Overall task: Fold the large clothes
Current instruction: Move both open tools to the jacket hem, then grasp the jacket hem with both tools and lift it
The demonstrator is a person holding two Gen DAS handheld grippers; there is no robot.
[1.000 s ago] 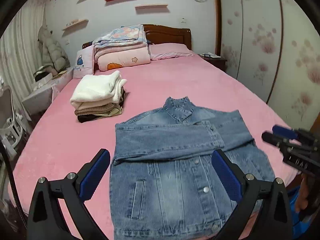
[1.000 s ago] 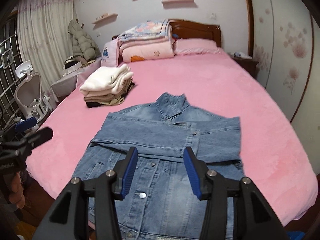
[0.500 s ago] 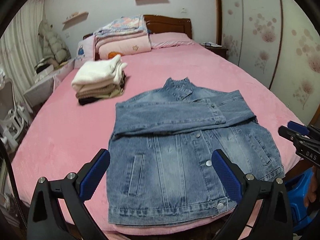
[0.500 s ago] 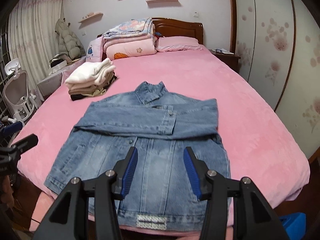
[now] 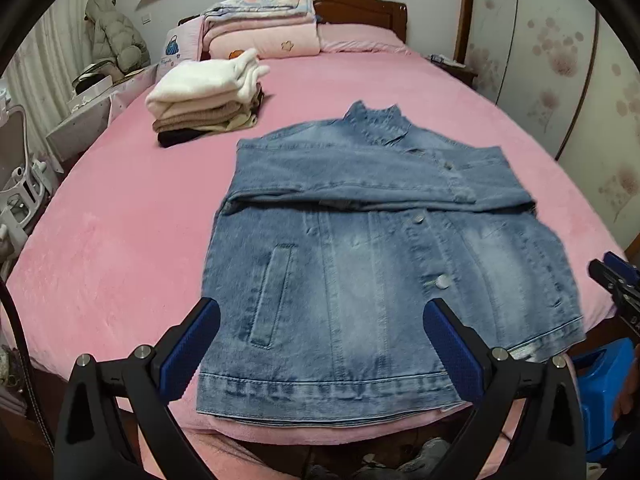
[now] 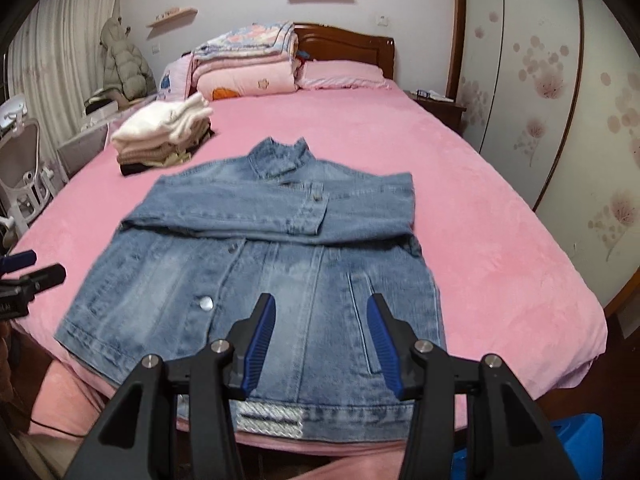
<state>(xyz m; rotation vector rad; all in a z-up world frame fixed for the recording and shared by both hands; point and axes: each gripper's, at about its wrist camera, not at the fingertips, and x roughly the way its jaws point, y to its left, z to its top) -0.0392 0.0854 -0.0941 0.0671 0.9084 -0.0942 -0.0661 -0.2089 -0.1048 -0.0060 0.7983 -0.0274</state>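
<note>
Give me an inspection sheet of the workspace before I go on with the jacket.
Surface: pink bed cover, smooth.
Job's things: denim jacket lies flat, front up, both sleeves folded across the chest, hem at the near bed edge.
Clutter: stack of folded clothes beyond the jacket; folded quilts by the headboard.
Grippers: left gripper open and empty above the hem; right gripper open and empty above the hem.
Cables: thin dark cable at the left edge.
Surroundings: wall shelves, chair, wardrobe doors.
</note>
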